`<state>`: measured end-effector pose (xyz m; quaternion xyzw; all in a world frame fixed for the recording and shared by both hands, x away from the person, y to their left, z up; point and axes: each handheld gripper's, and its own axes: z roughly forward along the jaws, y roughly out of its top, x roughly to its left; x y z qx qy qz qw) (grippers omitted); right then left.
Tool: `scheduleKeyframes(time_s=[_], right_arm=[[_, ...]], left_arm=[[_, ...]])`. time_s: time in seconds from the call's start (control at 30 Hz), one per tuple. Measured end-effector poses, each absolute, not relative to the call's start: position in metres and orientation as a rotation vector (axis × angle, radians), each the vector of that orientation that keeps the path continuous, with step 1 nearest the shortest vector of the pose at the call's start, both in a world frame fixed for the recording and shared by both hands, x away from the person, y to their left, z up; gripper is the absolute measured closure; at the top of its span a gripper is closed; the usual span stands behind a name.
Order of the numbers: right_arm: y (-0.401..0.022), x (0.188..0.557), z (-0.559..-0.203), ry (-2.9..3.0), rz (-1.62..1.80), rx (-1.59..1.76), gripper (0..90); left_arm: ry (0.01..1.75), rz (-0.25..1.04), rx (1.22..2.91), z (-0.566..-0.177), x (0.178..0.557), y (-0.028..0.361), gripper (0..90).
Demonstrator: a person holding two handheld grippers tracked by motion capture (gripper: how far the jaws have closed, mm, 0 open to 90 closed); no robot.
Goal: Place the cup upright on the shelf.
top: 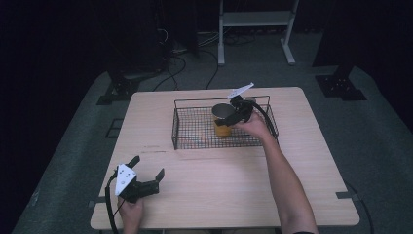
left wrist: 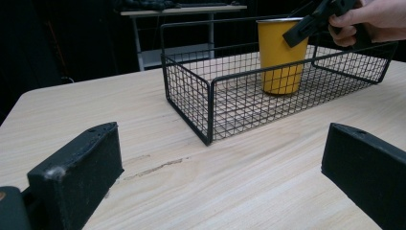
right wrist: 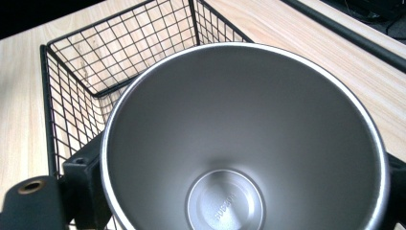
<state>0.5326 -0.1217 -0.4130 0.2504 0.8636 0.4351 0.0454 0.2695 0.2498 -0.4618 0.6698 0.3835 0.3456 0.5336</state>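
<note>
The yellow cup (left wrist: 280,55) stands upright in the wire basket (left wrist: 210,103) on the tabletop (top: 234,190), long axis vertical, mouth up. The right claw (top: 229,118) grips its sides near the rim. The left claw (top: 146,170) hangs released, well apart, above the tabletop's near left.

Both grippers: black bodies, two black block jaws faced with matte pads. Left gripper (top: 146,171) carries a white three-cornered top plate (dark dots on it), black cable trailing off the table edge. Right gripper (top: 229,118) has the same plate. Forearms bare, no sleeves.
</note>
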Motion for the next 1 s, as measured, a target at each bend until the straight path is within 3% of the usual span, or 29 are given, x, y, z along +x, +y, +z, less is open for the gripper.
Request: scheduleKeyframes(time_s=[0.43,0.8,1.0], right_arm=[[-0.1189,0.5271,-0.4114,2.661,1.265,0.714,9.2],[-0.1171,0.526,-0.4123,2.662,1.27,0.714,0.3],[-0.1182,0.5238,-0.4078,2.647,1.291,0.697,0.0]], left_arm=[[0.915,0.825,1.596,-0.4618,0.2697,0.2497,0.0],[0.913,0.824,1.594,-0.4618,0.2697,0.2499,0.0],[0.914,0.826,1.595,-0.4617,0.2697,0.2497,0.0]])
